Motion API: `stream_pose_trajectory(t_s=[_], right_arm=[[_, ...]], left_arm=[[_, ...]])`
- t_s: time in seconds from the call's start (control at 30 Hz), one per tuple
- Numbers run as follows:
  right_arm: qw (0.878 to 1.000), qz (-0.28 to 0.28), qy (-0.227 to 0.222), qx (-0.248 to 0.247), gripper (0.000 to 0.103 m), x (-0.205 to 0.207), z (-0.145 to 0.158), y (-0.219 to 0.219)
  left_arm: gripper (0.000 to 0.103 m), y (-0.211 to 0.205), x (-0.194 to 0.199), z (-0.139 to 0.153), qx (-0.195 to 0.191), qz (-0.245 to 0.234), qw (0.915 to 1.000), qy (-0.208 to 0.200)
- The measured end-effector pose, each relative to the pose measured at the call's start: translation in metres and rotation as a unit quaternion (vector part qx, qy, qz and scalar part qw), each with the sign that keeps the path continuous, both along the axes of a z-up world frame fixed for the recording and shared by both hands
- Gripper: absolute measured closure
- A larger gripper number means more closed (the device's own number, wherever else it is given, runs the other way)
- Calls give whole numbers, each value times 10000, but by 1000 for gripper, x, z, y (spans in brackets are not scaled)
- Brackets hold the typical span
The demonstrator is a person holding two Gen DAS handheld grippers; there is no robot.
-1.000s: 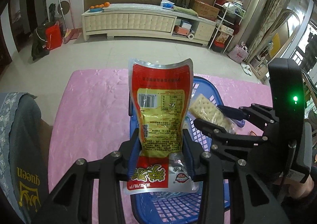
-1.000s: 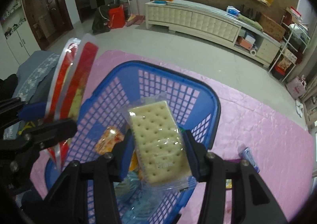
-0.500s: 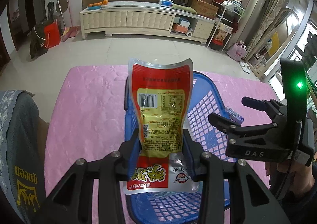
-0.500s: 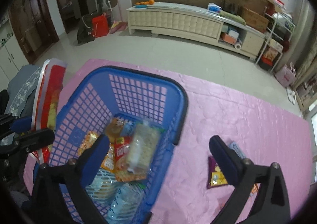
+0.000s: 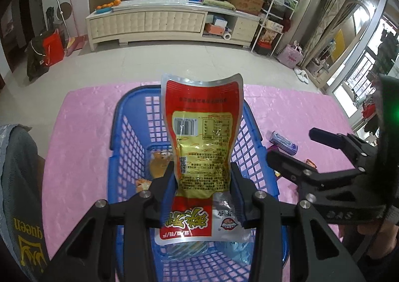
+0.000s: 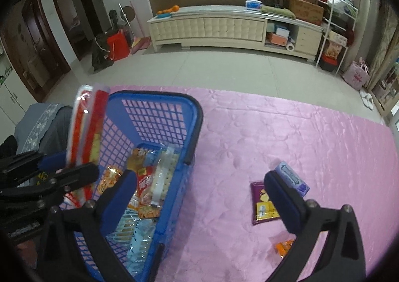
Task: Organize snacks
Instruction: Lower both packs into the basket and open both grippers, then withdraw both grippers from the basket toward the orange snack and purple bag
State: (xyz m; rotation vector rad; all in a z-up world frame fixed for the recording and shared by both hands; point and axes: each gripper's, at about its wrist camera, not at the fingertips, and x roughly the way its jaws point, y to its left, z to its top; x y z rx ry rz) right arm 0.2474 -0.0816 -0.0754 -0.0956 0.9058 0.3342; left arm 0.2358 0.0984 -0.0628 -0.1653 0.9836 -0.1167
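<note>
Left gripper clamps a red snack pouch upright, long axis vertical, directly over the blue basket. Right gripper, its jaws just opened and now empty, hangs beside the basket's right rim, nearer the purple packet.

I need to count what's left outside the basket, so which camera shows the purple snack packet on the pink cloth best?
The right wrist view: the purple snack packet lies flat in plain sight beside the right gripper's finger. The left wrist view does not show it clearly, as the right gripper blocks that spot.
</note>
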Motion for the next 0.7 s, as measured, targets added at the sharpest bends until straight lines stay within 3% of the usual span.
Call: stream_pose_trajectory(t_s=[0.43, 0.57, 0.7], right_arm=[[9998, -115, -104, 107, 0, 11, -10, -18], [9998, -100, -104, 131, 0, 11, -9, -22], [9997, -141, -133, 146, 0, 9, -5, -28]], left_arm=[[61, -12, 36, -23, 171, -84, 9998, 102], [37, -15, 40, -24, 293, -114, 9995, 35], [33, -21, 30, -16, 603, -218, 9978, -185]])
